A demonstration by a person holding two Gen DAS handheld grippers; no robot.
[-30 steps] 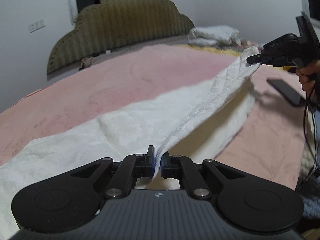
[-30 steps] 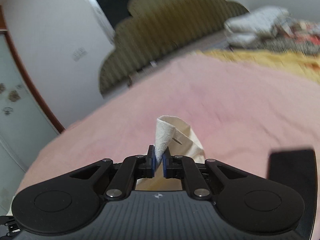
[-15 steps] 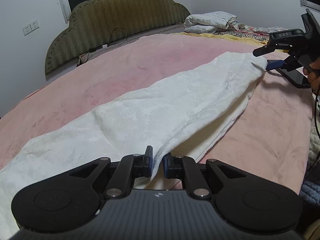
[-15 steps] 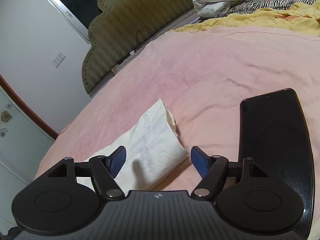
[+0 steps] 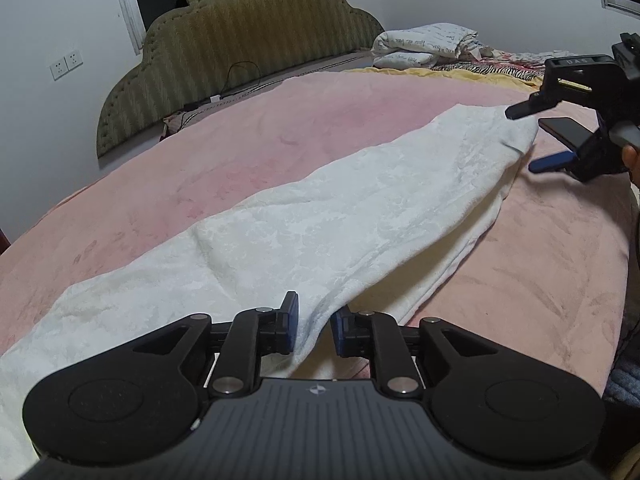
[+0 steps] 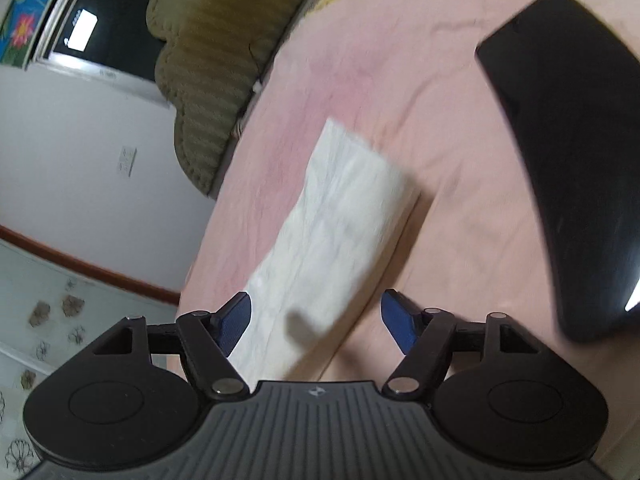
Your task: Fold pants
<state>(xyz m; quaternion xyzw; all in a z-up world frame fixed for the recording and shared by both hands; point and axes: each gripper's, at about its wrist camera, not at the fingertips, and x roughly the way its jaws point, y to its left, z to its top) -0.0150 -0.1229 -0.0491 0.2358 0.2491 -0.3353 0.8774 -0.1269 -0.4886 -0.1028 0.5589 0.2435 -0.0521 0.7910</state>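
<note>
Both pairs of fingers have just been opening. The left gripper [image 5: 313, 330] stands slightly parted, with a fold of the white pants [image 5: 320, 232] rising between its blue pads [image 5: 289, 322], which no longer press on it. The right gripper [image 6: 315, 320] is spread wide, released, the far end of the pants [image 6: 336, 232] lying flat between its jaws.

The pants stretch as one long band across the pink blanket [image 5: 240, 152], from near left to far right, where a dark phone [image 6: 568, 160] lies just beside that end. The lengthwise fold looks laid down. To finish the release well, I would draw each gripper straight back and up — no dragging — so the top layer keeps its edge aligned, and steer the right one clear of the phone.
</note>
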